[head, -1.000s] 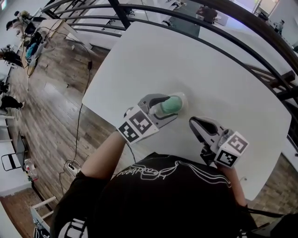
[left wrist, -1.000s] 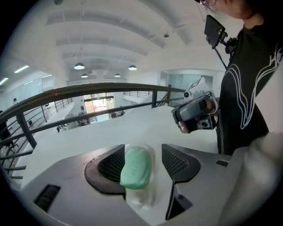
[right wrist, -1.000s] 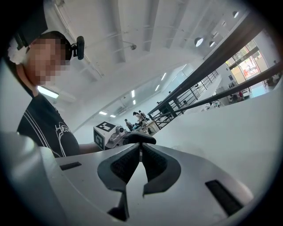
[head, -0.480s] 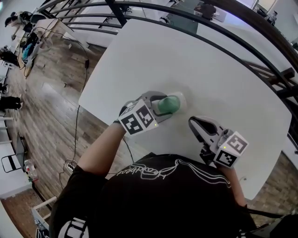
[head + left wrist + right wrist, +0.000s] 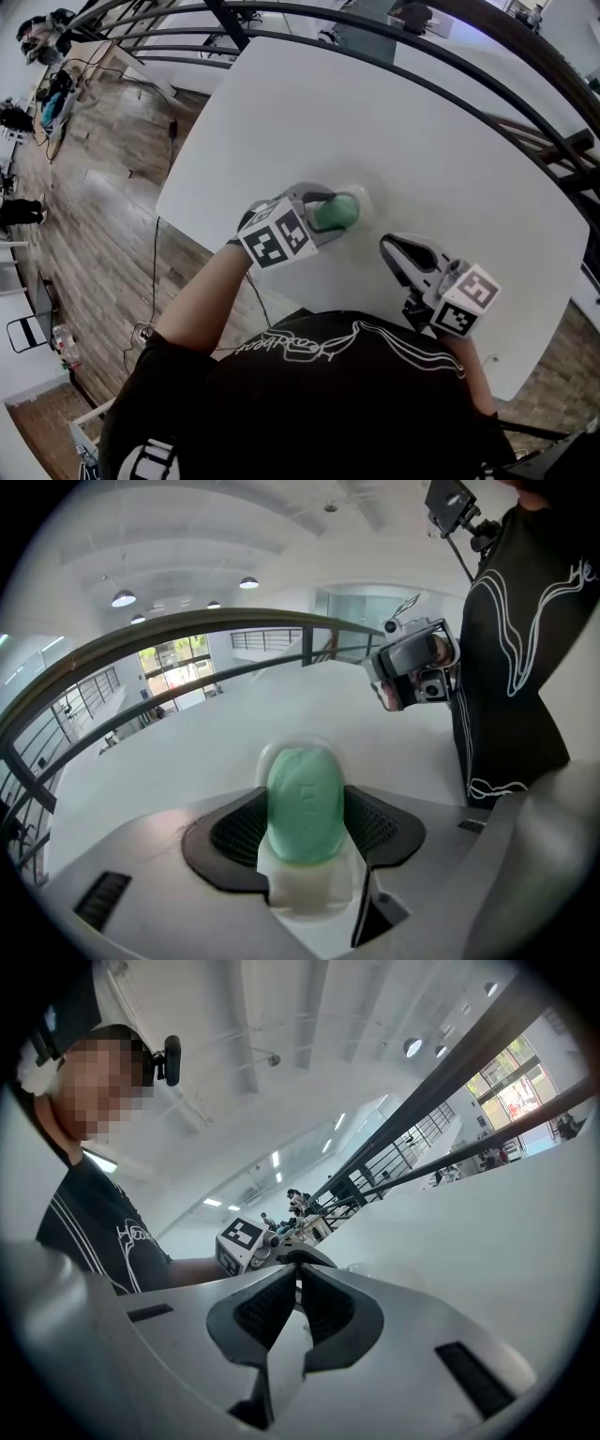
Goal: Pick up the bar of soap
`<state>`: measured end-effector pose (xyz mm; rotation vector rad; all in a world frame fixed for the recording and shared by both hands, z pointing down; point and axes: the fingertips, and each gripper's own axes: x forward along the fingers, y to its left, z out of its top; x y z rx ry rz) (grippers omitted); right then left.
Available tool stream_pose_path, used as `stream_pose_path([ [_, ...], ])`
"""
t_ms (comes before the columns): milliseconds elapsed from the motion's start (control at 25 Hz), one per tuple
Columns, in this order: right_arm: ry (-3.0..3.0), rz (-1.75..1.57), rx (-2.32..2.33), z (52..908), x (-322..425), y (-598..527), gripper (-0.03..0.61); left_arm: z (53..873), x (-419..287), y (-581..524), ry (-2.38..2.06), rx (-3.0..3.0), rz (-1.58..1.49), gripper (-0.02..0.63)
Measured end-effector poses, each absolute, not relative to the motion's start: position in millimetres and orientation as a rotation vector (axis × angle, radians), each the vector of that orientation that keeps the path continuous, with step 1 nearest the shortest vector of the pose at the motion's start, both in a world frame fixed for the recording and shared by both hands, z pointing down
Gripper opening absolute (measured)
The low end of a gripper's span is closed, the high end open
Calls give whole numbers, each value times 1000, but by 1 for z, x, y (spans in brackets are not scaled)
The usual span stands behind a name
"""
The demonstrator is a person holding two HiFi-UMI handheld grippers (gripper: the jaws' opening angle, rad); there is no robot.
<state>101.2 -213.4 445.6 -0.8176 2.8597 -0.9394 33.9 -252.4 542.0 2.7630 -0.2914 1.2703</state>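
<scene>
Soap bar (image 5: pixel 304 803), mint green and rounded like a pebble with a faint stamped mark on its face, lies in a shallow white dish (image 5: pixel 302 892). The left claw (image 5: pixel 325 212) is clamped on it, one dark pad pressed to each long side. The claw comes in low, almost level with the dish. That seems sensible: the bar's flanks stand proud of the rim, so a sideways pinch should catch the soap bar without hooking the dish as well. Whether the bar has cleared the dish I cannot tell. In the left gripper view the dish's pale, slightly translucent rim shows around the bar's far end and beneath its near end.

The dish rests on a plain white, matt tabletop (image 5: pixel 441 141), on the side nearer the person. To the right of the dish, and closer to the person, the right claw (image 5: pixel 394 251) has its jaws drawn together with nothing between them. It is probably parked there to keep clear.

The soap looks smooth and waxy, so likely slippery. The pads are black with a fine mesh texture, which should give some bite. Both claw bodies are hard grey plastic with curved shells.
</scene>
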Motion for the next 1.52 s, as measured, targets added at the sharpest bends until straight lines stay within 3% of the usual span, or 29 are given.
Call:
stream_pose_path([
  [1040,2855,-944,-831,445,96,-211,21,544,29,-253,-282,2735,1245,258],
  [1520,2857,-875,-902,428,100,-208,21,484,34,-270,-570,2862,880,258],
])
